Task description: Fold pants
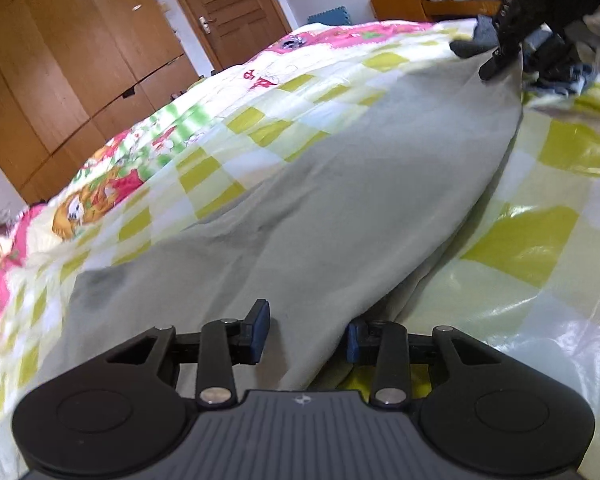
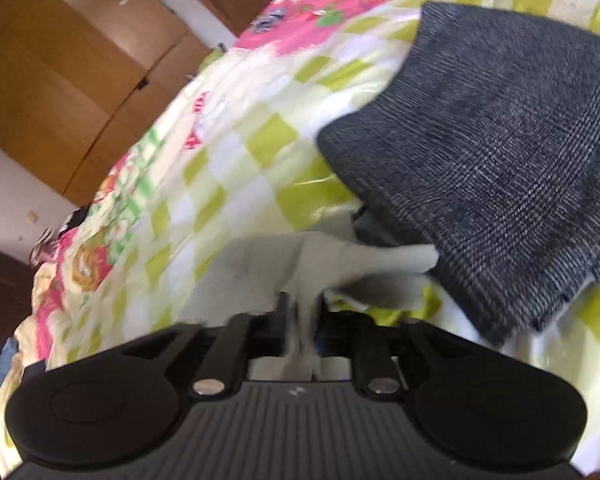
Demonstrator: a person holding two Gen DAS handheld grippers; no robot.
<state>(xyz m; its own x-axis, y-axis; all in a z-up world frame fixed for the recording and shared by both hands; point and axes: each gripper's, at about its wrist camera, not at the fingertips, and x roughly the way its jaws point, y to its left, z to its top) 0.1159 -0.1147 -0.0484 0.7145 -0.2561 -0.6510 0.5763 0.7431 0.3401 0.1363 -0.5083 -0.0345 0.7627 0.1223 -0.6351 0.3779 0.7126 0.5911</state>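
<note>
The right gripper (image 2: 302, 312) is clamped on a bunched corner of the pale grey-green pants (image 1: 300, 184), while the left gripper (image 1: 306, 330) is held with jaws set wide, fabric lying between the blue pads (image 1: 260, 326) but not pinched. A fold looks to be in hand, one end gripped and drawn taut, and next the near edge would likely need to be pinched by the left and both ends carried over together. The pants are spread long and mostly flat across the checked bedspread (image 1: 540, 232), faintly creased, and a dark grey knit garment (image 2: 500, 160) is seen just beside the gripped end.
</note>
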